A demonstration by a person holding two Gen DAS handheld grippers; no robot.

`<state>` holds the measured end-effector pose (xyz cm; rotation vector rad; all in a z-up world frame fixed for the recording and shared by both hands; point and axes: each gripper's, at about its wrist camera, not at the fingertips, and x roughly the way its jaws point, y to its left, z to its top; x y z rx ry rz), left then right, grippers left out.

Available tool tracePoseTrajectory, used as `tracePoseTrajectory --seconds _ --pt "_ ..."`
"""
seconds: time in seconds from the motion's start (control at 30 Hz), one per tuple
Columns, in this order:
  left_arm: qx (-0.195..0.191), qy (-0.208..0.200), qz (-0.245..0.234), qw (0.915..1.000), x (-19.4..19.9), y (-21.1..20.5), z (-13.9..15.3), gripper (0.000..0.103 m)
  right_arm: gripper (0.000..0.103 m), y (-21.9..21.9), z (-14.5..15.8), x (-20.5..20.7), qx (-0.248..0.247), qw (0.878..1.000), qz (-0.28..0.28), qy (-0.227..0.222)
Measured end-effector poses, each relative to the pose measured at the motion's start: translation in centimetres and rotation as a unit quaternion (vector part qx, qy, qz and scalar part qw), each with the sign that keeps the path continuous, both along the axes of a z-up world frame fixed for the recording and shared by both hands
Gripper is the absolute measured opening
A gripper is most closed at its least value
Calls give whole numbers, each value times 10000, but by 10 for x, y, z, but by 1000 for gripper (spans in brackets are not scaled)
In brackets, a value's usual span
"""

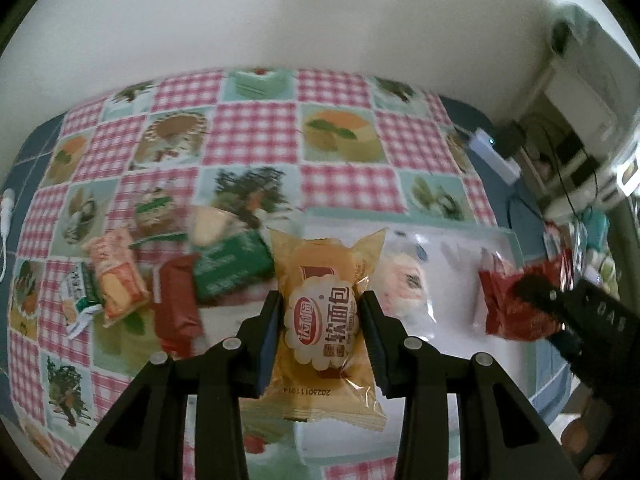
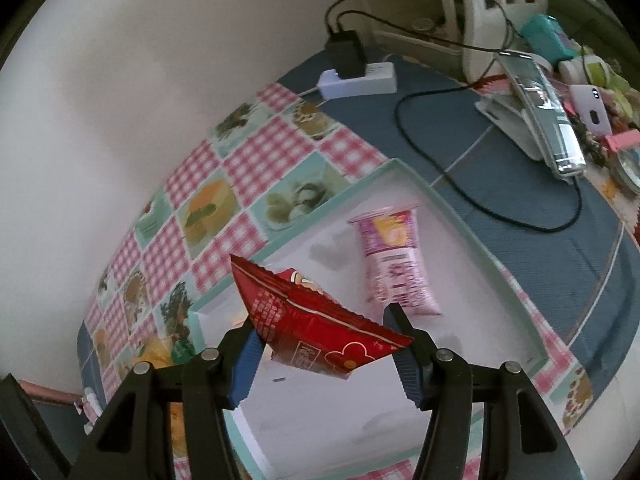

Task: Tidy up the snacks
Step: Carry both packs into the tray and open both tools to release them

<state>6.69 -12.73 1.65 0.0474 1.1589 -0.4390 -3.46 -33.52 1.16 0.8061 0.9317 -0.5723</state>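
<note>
Checked tablecloth [image 1: 256,128] covers the table, a white tray [image 2: 440,208] with mint rim upon it. Left gripper [image 1: 322,316] clamps a yellow bread packet [image 1: 326,320] printed 软面包 just beside the tray's rim; right gripper [image 2: 320,344] pinches a red snack packet [image 2: 316,324] above the tray's open floor, near a pink packet [image 2: 394,256]. Loose snacks [image 1: 168,280] lie outside the tray.

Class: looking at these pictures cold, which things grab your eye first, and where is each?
The yellow bread packet pinched in the left claw, and the red snack packet in the right claw over the white tray. A pink packet lies in that tray.
</note>
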Motion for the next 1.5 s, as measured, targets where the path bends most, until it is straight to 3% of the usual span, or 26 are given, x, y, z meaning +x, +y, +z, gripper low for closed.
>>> tracePoseTrajectory --seconds 0.23,0.5,0.57,0.83,1.0,1.17,1.2,1.27,1.5 --pt "305 57 -458 9985 -20 -34 -10 41 62 -7 -5 -5 78 9999 -56 110" --pt "367 377 -473 9975 -21 -39 -24 42 63 -3 -10 -2 164 9996 45 217" --pt "347 450 -439 9974 -20 -38 -26 50 63 -1 -12 -1 156 9995 51 255" --pt "342 448 -336 9978 -18 -34 -25 58 63 0 -15 0 162 9992 57 361" --pt "362 479 -232 9979 -16 -31 -26 58 75 0 -19 -1 117 9990 13 442" --pt "345 481 -127 9982 -13 -26 -26 60 79 2 -19 0 60 9988 27 489" --pt "334 485 -102 9982 -12 -26 -26 62 80 2 -19 1 46 9988 38 495" --pt "259 509 -23 9984 -9 -21 -25 78 81 2 -19 1 31 9988 55 495" --pt "-39 548 626 9965 9 12 -22 83 91 3 -19 1 -12 9992 73 400"
